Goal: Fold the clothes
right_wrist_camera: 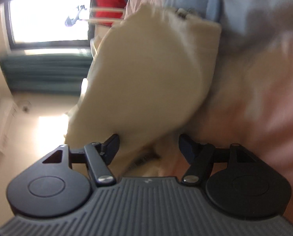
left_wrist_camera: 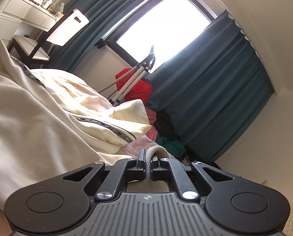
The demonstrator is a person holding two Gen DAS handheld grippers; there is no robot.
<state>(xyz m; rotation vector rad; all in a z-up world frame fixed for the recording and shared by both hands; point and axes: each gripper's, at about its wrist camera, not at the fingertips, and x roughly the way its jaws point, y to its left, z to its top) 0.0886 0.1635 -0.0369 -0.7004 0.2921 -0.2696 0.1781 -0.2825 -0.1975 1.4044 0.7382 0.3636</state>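
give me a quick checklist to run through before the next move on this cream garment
1. Left tool clamped on the fabric: ok, its fingers pinch a fold of the cream garment.
2. Right tool open for a grasp: ok, jaws stand apart.
3. Right tool gripping cloth: not ok, cream fabric lies between the fingers but they do not press it.
4. Right wrist view sharp enough to aim: not ok, it is blurred.
5. Garment lying flat: not ok, it is bunched along the dark trim.
6. Which edge the left tool holds: cannot tell.
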